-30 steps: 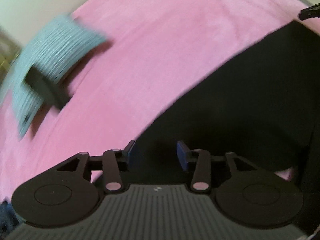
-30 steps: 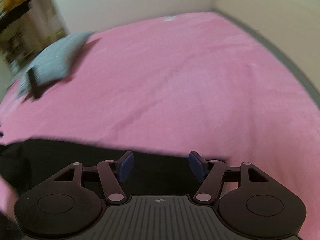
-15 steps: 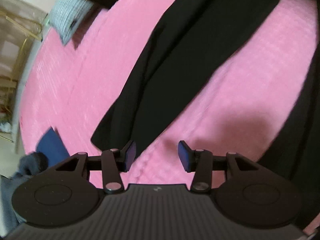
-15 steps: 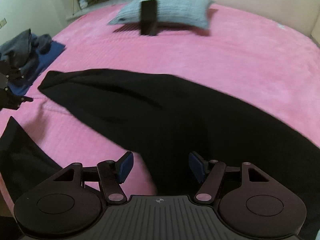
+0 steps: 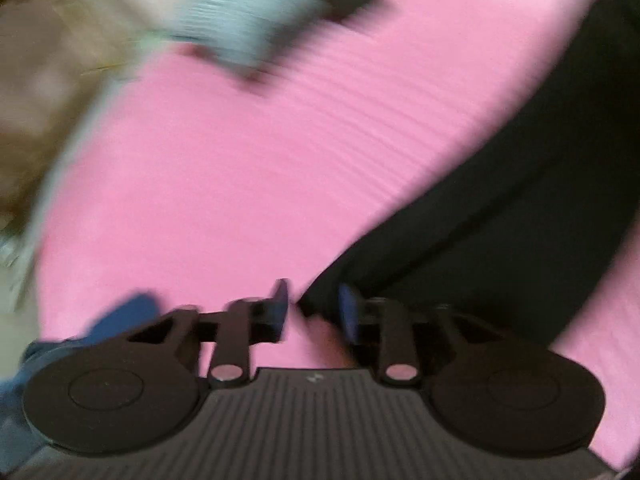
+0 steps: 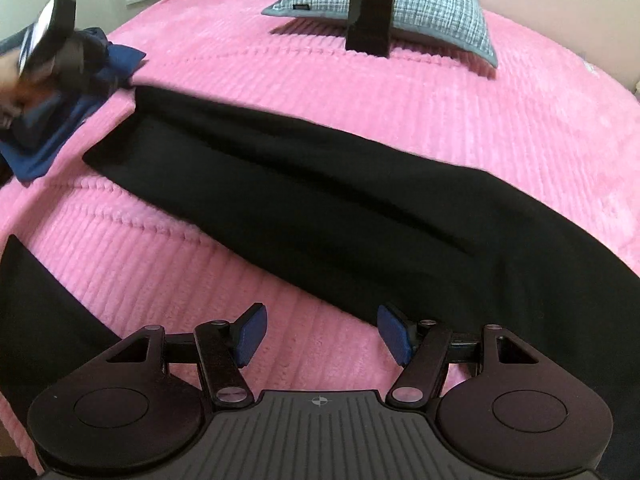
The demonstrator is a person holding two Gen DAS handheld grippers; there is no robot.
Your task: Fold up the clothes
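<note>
While blurred, left gripper (image 5: 310, 306): jaws closing, corner of black garment (image 5: 500, 208) between them, pads not visibly pressing
Right gripper (image 6: 320, 334): fingers wide apart, holding nothing, over pink blanket (image 6: 440, 112)
Black garment (image 6: 340, 208): laid diagonally, frame centre
Pillow (image 6: 420, 4): top centre

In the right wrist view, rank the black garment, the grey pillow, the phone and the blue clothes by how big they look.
1. Black garment, by far.
2. Grey pillow.
3. Blue clothes, partly cut off at the edge, so unsure against the pillow.
4. Phone, smallest.
</note>
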